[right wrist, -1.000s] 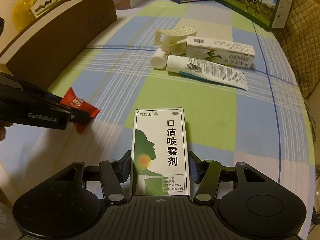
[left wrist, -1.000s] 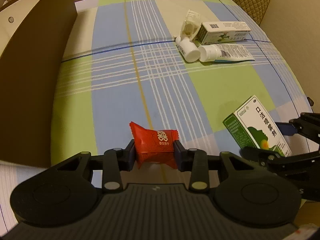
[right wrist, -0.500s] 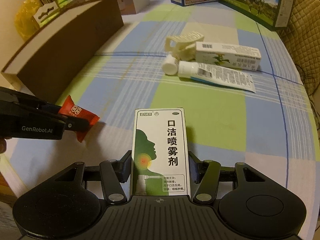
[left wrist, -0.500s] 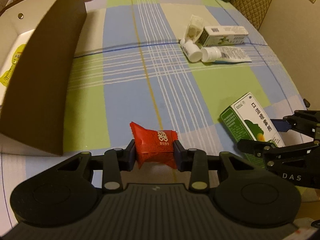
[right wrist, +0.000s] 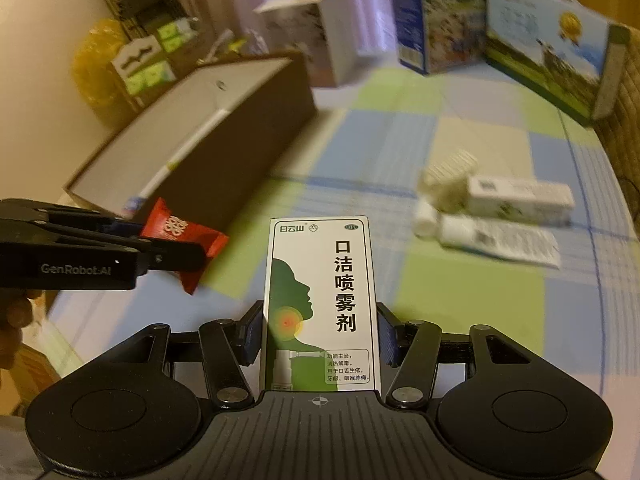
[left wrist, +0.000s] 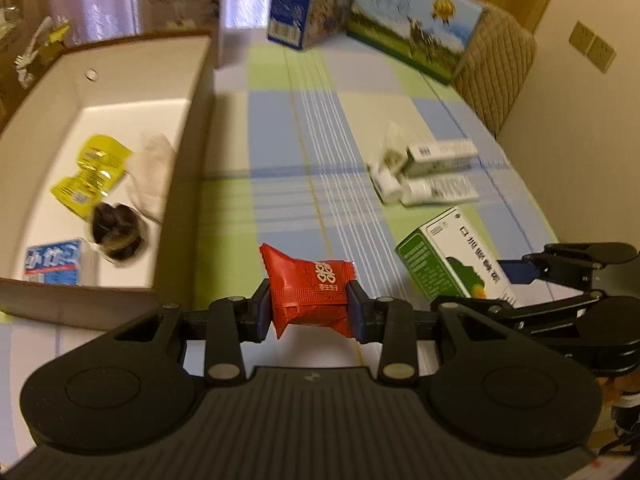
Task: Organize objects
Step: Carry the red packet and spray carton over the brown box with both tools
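My left gripper (left wrist: 310, 309) is shut on a red candy packet (left wrist: 310, 294) and holds it above the checked tablecloth, beside the open brown box (left wrist: 188, 168). It also shows in the right wrist view (right wrist: 176, 256) with the candy (right wrist: 180, 230). My right gripper (right wrist: 320, 336) is shut on a green-and-white spray medicine box (right wrist: 320, 300), also seen at the right of the left wrist view (left wrist: 452, 264). Both are held in the air.
The brown box holds a yellow packet (left wrist: 90, 172), a white cloth (left wrist: 150, 176), a dark round item (left wrist: 116, 230) and a blue-white carton (left wrist: 52, 266). A white clip, bottle, carton and tube (left wrist: 428, 174) lie on the table. Tall cartons (left wrist: 412, 46) stand at the far edge.
Both grippers have risen and tilted up with their loads. The left gripper has moved toward the brown box, whose inside now shows.
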Demonstrator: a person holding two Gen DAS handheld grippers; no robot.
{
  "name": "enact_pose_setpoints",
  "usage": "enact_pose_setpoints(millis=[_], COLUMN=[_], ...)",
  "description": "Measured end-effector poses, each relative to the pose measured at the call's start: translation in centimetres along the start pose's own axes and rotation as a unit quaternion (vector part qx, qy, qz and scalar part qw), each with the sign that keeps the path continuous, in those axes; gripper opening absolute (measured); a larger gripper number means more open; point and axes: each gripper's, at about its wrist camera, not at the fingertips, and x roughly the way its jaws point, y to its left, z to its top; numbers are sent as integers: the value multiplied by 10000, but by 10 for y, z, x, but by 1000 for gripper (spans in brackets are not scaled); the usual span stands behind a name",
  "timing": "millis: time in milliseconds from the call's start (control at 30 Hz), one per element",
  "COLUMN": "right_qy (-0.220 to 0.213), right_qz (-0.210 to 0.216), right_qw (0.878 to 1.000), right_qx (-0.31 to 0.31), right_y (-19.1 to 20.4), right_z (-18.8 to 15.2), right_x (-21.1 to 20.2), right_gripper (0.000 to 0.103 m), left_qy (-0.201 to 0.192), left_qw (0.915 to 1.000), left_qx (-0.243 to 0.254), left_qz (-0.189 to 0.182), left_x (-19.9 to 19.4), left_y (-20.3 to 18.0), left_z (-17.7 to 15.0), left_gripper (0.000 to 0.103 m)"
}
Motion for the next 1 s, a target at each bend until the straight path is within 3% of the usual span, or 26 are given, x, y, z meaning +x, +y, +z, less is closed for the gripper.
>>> enact_pose_setpoints(millis=[267, 533, 800, 1000], right_qy=[-316, -364, -282, -247], right_qz=[653, 1084, 980, 597], right_qw=[9974, 9934, 9947, 9977], right_qx=[-45, -79, 144, 185], right_y=[55, 107, 126, 125], right_z=[47, 96, 142, 175], right_x=[7, 49, 103, 142], right_gripper=[52, 52, 52, 52], left_qy=[-489, -683, -637, -536], left_qw=[9982, 9939, 9904, 9896], left_qx=[-274, -479, -504, -460], left_qz=[233, 725, 1122, 1253], left_x=[-42, -56, -36, -5], left_y=[50, 117, 176, 206], left_z=[17, 34, 62, 89], left_gripper=[32, 33, 33, 33])
